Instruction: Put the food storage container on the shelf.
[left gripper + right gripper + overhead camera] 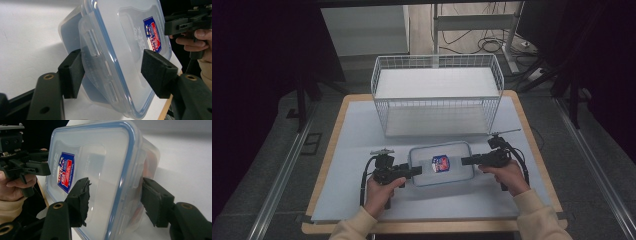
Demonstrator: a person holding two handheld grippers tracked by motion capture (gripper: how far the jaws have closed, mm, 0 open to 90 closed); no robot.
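A clear plastic food box (441, 164) with a blue-rimmed lid and a red and blue sticker lies on the white sheet near the table's front. My left gripper (414, 171) is at its left end and my right gripper (466, 160) at its right end. In the left gripper view the open jaws (112, 72) straddle the box's (125, 50) end latch, one jaw under the side and one above the lid. In the right gripper view the open jaws (115, 200) straddle the other end of the box (100, 170) the same way, with small gaps.
A white wire basket (437, 100) stands empty behind the box, at the middle back of the table. The white sheet (352, 150) covers the wooden tabletop. Cables and table legs lie on the floor beyond the table.
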